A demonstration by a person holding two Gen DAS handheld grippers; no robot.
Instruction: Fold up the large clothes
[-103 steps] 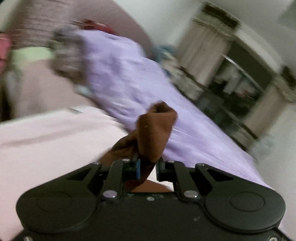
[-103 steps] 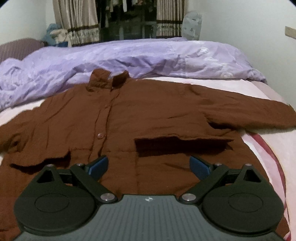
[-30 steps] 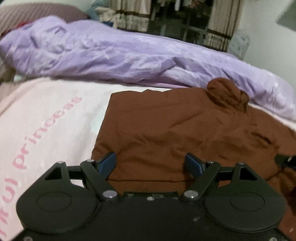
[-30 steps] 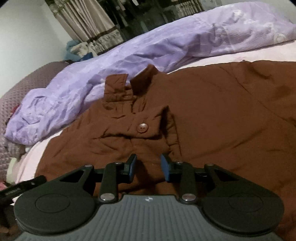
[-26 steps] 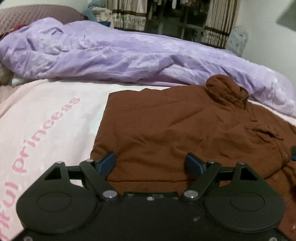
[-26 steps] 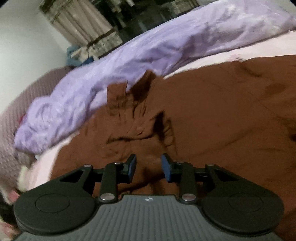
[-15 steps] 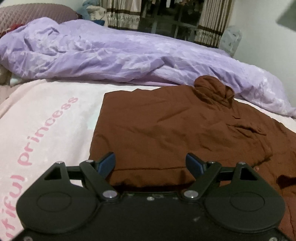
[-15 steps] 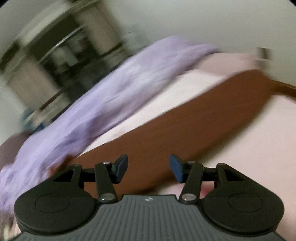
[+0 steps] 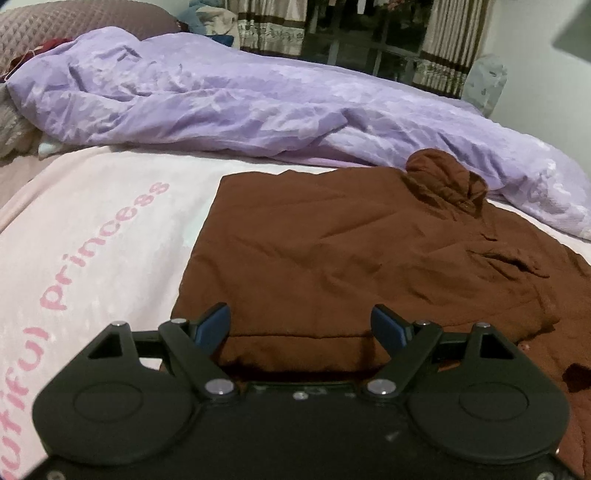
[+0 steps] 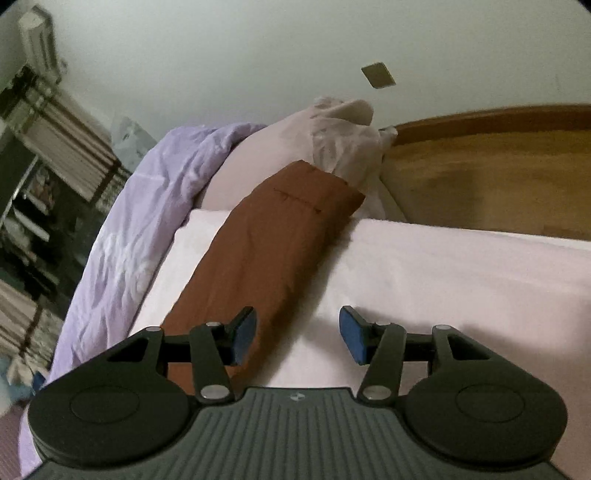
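A brown shirt [image 9: 332, 258] lies on the pink bed sheet [image 9: 92, 229], its left side folded over the body, collar [image 9: 443, 177] at the far end. My left gripper [image 9: 301, 326] hovers open over the folded near edge, nothing between its blue pads. In the right wrist view the shirt's right sleeve [image 10: 266, 251] stretches flat away toward its cuff [image 10: 314, 188]. My right gripper [image 10: 297, 334] stands open just above the sleeve's near part, its left pad [image 10: 243, 334] over the cloth, the right pad over the bare sheet [image 10: 443, 280]. Nothing is held.
A crumpled lilac duvet [image 9: 221, 99] lies along the far side of the bed. A pale pillow [image 10: 343, 140] and the wooden headboard [image 10: 480, 173] lie beyond the sleeve's cuff. Curtains and dark shelves [image 9: 351, 33] stand behind the bed.
My right gripper swung from the shirt's collar and buttons out to the right sleeve, rolled, and its jaws opened wider. The left gripper stayed open over the folded left edge.
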